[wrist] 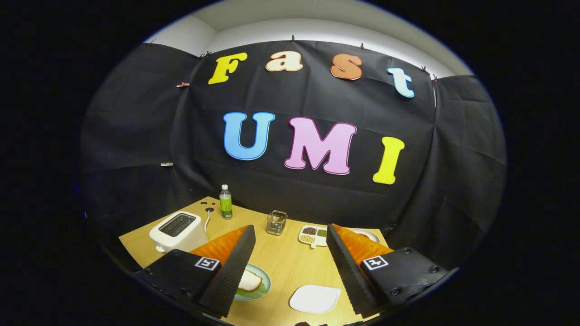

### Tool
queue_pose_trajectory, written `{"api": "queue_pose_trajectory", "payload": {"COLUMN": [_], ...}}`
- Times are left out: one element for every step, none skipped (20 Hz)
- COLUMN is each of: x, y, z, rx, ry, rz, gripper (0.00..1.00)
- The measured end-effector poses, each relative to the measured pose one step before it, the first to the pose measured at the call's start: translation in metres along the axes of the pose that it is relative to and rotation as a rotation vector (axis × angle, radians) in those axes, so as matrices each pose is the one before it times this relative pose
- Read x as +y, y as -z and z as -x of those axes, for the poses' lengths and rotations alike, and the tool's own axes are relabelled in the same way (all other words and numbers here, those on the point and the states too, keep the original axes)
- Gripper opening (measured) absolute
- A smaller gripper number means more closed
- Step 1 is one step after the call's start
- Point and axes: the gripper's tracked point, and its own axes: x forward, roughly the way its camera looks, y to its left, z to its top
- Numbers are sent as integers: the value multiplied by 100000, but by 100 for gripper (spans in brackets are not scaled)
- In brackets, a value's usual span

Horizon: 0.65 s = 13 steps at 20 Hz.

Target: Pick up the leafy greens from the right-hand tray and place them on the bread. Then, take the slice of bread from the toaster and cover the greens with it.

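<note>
My gripper (290, 228) is open and held high above the wooden table (290, 262), with nothing between its fingers. A bread slice (250, 280) lies on a pale green plate (266, 277) beside the left finger, which hides part of the plate. Leafy greens (256, 293) peek out from under the slice's near edge. A white tray (315, 299) sits bare on the table, low between the fingers and nearer the right one. The white toaster (174, 232) stands at the table's left, beyond the left finger; its slots look dark.
A green-labelled bottle (225, 202) stands at the table's back by a cable grommet (209, 209). A small glass holder (276, 222) and a divided dish of beans (312, 235) sit beyond the fingertips. A white plate (369, 234) shows behind the right finger.
</note>
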Motion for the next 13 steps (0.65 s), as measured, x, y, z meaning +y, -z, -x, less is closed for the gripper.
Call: {"api": "queue_pose_trajectory", "payload": {"x": [-58,-170,-156,-129,84,31,-57,-37,47,75,19,181,173], "y": [295,363,212,7,115,42,65,30,-28,-50,-109,44,54], "z": [87,74,171,159,-220,25,51,13,7,38,-171,-122,-143], "rx": [458,916,733,456,46,138,-98,-199,-336,-287,-202,340,354], "ry": [365,229,435,23,-73,123,159,206,141,77,-54,-188,-169], "rz": [-300,-140,-384,-656,-451,27,361,627,491,249,97,202,285], "gripper": [98,98,98,98,98,98,98,98,98,98,98,98,98]}}
